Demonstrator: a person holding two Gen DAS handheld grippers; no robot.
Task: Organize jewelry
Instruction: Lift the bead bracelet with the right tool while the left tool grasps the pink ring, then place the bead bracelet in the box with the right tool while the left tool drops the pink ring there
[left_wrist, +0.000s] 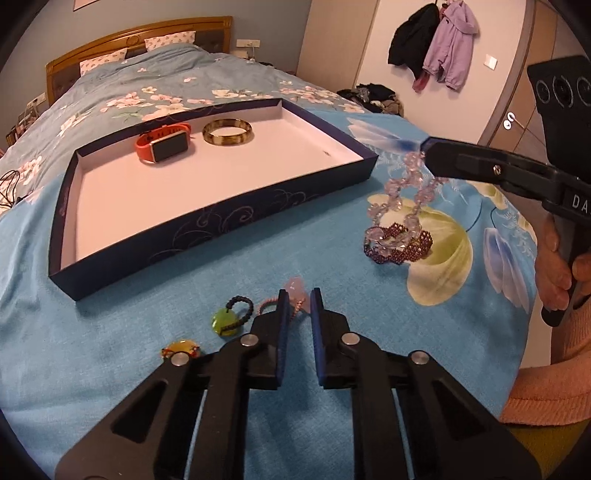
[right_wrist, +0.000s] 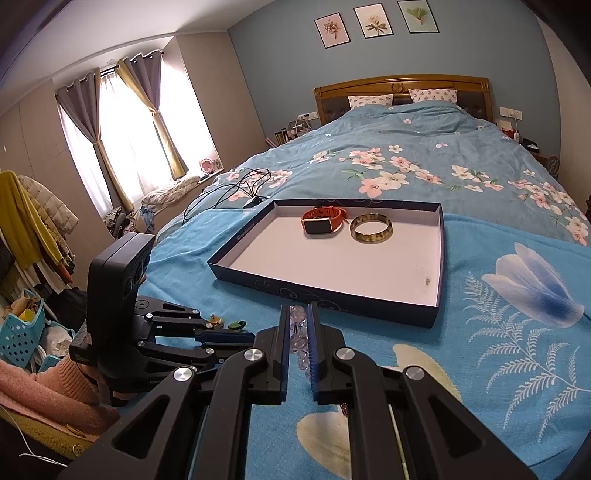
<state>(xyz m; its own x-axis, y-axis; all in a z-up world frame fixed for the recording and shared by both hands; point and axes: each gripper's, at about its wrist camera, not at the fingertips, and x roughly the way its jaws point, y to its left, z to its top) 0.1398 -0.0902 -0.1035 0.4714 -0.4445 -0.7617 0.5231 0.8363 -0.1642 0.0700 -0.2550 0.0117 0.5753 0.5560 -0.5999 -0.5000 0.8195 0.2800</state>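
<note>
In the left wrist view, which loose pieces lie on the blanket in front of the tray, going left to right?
Yellow-orange charm → green pendant on black cord → pink stone on pink cord → dark purple beaded bracelet.

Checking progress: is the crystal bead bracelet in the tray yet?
Out. The crystal bead bracelet hangs from the right gripper beside the tray.

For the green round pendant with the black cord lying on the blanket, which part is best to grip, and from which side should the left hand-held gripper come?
Probably the black cord loop, not the green pendant: the disc lies flat on the blanket and looks smooth, while the loop stands a little proud. Bring the left hand-held gripper from above, moving left, with one finger on each side of the cord.
</note>
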